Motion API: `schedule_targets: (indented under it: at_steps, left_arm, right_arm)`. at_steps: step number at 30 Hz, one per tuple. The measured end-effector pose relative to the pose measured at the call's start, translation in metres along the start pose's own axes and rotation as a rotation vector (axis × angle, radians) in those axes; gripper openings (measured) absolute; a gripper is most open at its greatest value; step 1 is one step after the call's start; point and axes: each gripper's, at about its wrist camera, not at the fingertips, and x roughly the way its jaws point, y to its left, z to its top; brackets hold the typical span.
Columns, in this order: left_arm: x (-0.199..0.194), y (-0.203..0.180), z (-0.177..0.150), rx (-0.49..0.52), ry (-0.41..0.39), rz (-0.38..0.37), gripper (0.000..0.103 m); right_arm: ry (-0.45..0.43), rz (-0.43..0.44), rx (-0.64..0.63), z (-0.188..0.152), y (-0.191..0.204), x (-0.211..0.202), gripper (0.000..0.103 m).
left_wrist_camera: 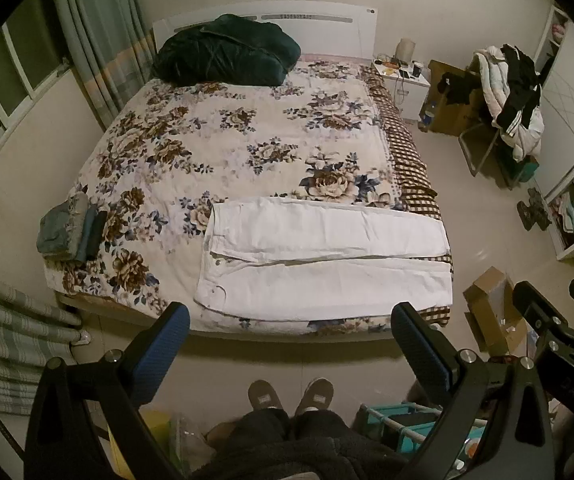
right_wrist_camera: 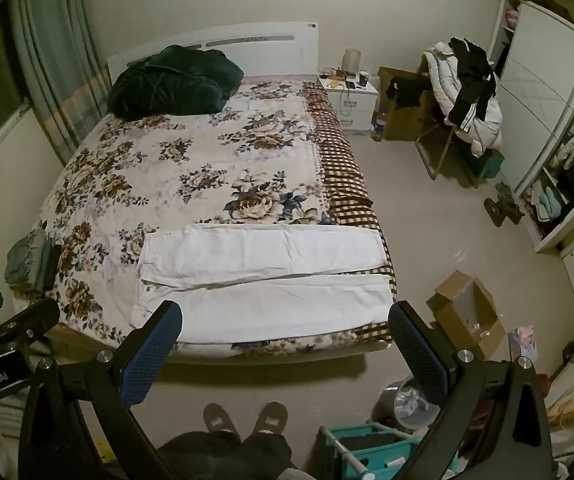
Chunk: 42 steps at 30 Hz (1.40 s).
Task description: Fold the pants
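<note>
On floral bed [left_wrist_camera: 227, 152], white pants [left_wrist_camera: 327, 256] flat, folded clothes [left_wrist_camera: 71, 232] nearby

The left gripper [left_wrist_camera: 291, 328] has a black frame and 2 fingers, each faced with a blue dimpled pad [left_wrist_camera: 159, 348]; round silver screws sit at the finger joints. The right gripper [right_wrist_camera: 285, 326] is built the same, with 2 blue textured pads [right_wrist_camera: 153, 354] and silver screws. At 6 o'clock, the person wears dark fleecy trousers [left_wrist_camera: 287, 436] and grey-brown slippers [left_wrist_camera: 291, 396] with pale patches.
</note>
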Motion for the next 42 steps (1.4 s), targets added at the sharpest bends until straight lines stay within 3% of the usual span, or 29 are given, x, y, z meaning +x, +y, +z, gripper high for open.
schedule_targets:
  at_steps: [13, 24, 42]
  left_arm:
    - [-0.006, 0.003, 0.005, 0.001, 0.000, -0.002, 0.103]
    - [-0.006, 0.002, 0.011, -0.002, -0.001, -0.006, 0.103]
    - [-0.011, -0.015, 0.026, 0.003, -0.009, 0.002, 0.103]
  right_arm:
    - [-0.001, -0.005, -0.011, -0.008, 0.008, -0.005, 0.103]
    - [-0.012, -0.002, -0.026, 0.014, 0.006, -0.010, 0.103]
    - [-0.022, -0.002, -0.018, 0.012, 0.006, -0.018, 0.103]
